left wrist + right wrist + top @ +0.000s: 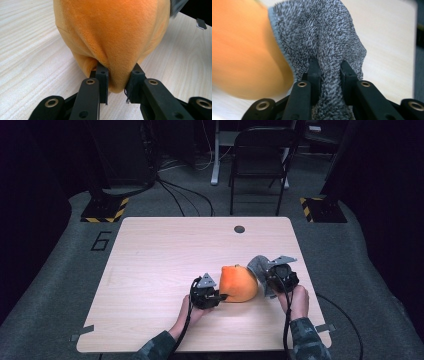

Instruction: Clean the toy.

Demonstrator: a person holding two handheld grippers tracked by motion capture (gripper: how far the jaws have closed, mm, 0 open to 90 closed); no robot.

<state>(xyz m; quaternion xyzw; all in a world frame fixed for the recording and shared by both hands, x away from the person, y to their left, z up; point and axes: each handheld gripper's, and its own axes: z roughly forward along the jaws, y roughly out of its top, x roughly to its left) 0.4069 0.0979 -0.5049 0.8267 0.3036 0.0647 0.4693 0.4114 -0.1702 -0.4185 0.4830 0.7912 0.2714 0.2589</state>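
Two grippers work at one table (150, 270), each held in one hand. One orange plush (239, 283) lies on the near half of the table, right of centre, between the two grippers. One grey knit cloth (257, 265) sits against the right side of the plush, touching it.

Left gripper (220, 296): at the left side of the plush, jaws clamped on a fold of the orange fabric. In the left gripper view the plush (110, 32) bulges above the jaws, and a pinch of its lower edge is pressed between the two pads (102, 75). The plush rests on the tabletop (30, 55).

Right gripper (268, 279): at the right side of the plush, jaws clamped on the cloth. In the right gripper view the cloth (322, 37) rises between the two pads (314, 67) and spreads wide above them, with the plush (244, 57) blurred just to its left.

One chair (260, 155) stands on the floor beyond the far edge of the table.
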